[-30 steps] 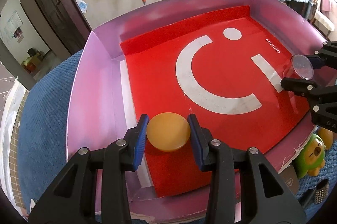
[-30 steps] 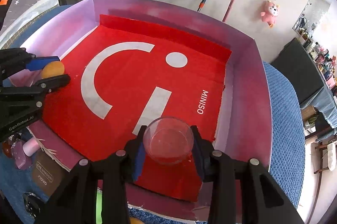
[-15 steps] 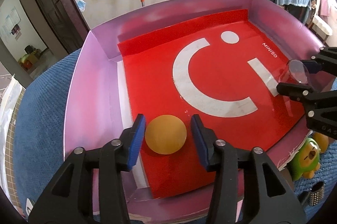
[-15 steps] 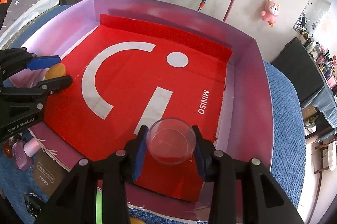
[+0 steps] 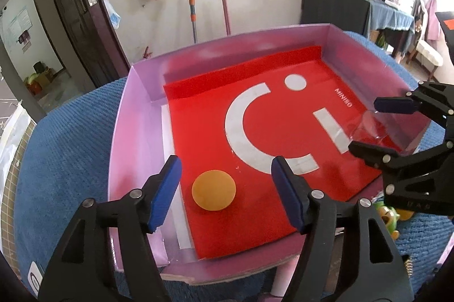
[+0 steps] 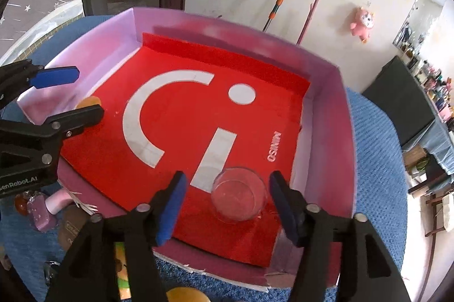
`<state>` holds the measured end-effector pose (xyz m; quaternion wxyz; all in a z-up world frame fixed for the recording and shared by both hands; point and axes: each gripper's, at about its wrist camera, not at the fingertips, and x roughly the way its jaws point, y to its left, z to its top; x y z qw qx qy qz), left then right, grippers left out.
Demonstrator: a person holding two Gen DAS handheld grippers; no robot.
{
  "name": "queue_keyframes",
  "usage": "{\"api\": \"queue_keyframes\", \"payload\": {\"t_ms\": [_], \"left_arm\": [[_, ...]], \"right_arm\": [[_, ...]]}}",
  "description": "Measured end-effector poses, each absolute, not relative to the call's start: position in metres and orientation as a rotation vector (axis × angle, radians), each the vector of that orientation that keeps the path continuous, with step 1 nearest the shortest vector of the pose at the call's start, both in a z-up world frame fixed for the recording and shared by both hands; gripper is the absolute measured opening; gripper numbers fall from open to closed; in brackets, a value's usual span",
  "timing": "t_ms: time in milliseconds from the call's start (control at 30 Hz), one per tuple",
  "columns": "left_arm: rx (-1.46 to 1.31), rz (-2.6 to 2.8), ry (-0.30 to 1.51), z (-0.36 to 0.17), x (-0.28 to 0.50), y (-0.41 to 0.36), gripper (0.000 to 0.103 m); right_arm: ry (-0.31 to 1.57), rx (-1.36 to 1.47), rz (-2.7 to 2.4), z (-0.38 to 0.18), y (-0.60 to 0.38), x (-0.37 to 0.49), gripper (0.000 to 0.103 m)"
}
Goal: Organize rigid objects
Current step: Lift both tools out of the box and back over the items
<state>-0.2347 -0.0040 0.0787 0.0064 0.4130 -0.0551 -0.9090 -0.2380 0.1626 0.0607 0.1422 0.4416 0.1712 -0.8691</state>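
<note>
An orange disc (image 5: 214,193) lies flat on the red liner of the pink box (image 5: 133,126), near its front left corner. My left gripper (image 5: 224,185) hovers over it, jaws opening, pads well clear of the disc on both sides. A clear glass cup (image 6: 239,193) stands upright on the liner near the box's front right corner. My right gripper (image 6: 227,197) straddles it, jaws opening, with a gap on each side. The cup (image 5: 371,129) and right gripper (image 5: 377,126) also appear at the right of the left wrist view; the disc (image 6: 89,102) and left gripper (image 6: 73,94) show at the left of the right wrist view.
The box (image 6: 326,131) rests on a blue woven mat (image 5: 68,148). Small toys sit outside its front edge: a green figure (image 5: 387,216), a pink bottle (image 6: 56,201) and an orange object (image 6: 187,295). A dark table (image 5: 354,6) stands at the back right.
Both grippers let go: the left jaws spread away from the orange disc, which now lies flat, and the right jaws spread off the glass cup. The left gripper rose slightly.
</note>
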Motion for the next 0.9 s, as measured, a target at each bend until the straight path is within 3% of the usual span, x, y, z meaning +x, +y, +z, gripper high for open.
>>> {"api": "queue_keyframes", "payload": {"t_ms": [300,433,567,700,900], "left_arm": [[1.102,-2.839,-0.065,0.11,-0.211,-0.001,0.071],[0.978,-2.874,-0.048,0.133,-0.19,0.003,0.08],[0.851,-2.896,-0.007,0.156,-0.167,0.005,0.081],[0.698,-2.914,0.008,0.178,-0.135,0.009,0.089],[0.516,-2.93,0.01,0.199,-0.088,0.021,0.098]], "right_arm": [[0.411,1.116,-2.595,0.11,0.167,-0.214,0.078],[0.368,1.002,-2.645,0.142,0.172,-0.192,0.083],[0.348,0.886,-2.7,0.171,0.176,-0.165,0.092],[0.326,0.762,-2.756,0.198,0.182,-0.133,0.099],[0.254,0.598,-2.815,0.225,0.195,-0.078,0.103]]}}
